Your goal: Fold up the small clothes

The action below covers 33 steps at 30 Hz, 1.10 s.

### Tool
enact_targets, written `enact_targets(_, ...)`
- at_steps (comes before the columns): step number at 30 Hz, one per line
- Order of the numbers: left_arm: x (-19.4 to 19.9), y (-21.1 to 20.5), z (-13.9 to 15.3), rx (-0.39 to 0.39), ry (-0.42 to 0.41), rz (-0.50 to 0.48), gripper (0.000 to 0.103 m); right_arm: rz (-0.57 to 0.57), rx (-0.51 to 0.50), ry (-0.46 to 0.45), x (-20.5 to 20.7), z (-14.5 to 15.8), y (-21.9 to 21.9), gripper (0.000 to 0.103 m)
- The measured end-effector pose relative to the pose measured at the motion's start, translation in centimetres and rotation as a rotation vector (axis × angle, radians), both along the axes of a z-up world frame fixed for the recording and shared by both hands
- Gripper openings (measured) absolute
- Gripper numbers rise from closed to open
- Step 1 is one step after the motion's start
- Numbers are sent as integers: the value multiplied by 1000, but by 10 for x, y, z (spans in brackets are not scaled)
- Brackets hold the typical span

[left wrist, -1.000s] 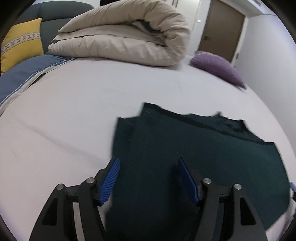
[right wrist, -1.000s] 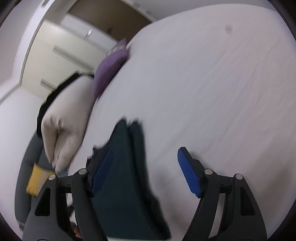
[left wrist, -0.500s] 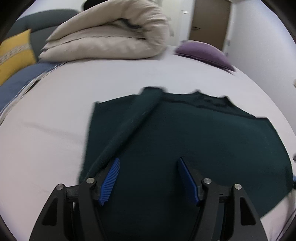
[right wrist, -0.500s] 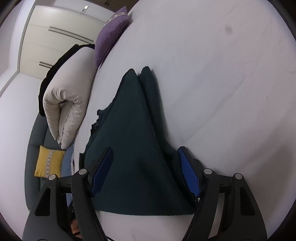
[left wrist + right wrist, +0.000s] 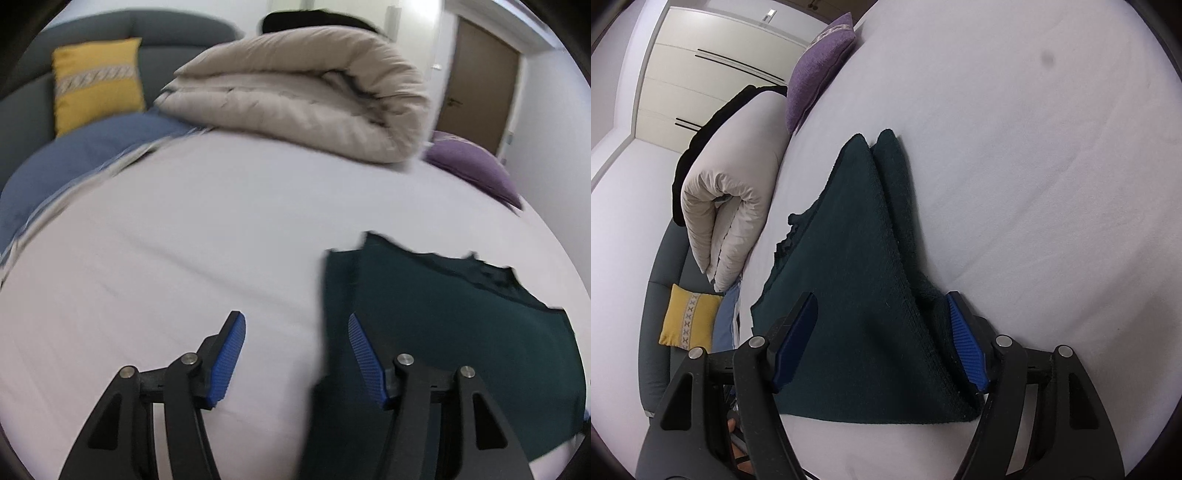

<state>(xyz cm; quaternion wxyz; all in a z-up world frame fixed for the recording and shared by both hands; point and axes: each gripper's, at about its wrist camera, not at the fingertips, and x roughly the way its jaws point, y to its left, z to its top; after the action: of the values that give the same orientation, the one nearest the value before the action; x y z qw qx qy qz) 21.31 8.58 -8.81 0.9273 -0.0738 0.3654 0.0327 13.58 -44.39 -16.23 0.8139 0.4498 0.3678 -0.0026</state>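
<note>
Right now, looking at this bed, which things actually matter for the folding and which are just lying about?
Part of the job:
- dark green garment, partly folded on the white sheet
- left gripper, jaws open, empty
- right gripper, jaws open around the garment

Just lying about:
- rolled beige duvet
- purple pillow
- yellow cushion
- blue bedding

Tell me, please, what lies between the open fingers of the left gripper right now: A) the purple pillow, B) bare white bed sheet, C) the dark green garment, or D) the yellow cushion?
B: in the left wrist view the left gripper is open over bare white sheet, with the dark green garment off to its right.
</note>
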Motion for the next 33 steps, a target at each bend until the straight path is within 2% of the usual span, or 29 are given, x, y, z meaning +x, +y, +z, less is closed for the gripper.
enact_targets(4,-2,-50,6,56,-20,-128,64,4,-6,6,2,1,1,68)
enact_targets(7,11,-79,-7,65,27,-194,64,11,2,4,2,1,0,68)
enact_targets(13,27,-107,-30,55,113,-248,64,27,36,4,4,-2,-6,69)
enact_targets(21,29,-96,-42,9,136,-265,67,80,127,42,10,-7,-2,69)
enact_targets(26,30,-93,-46,-5,140,-259,69,51,179,40,13,-12,-1,67)
enact_targets(30,33,-90,-49,-28,146,-264,70,50,204,45,22,-15,5,64)
enact_targets(32,33,-89,-50,-32,146,-267,71,51,199,47,26,-16,8,59)
enact_targets(33,33,-89,-50,-36,146,-268,71,45,203,49,28,-19,9,53)
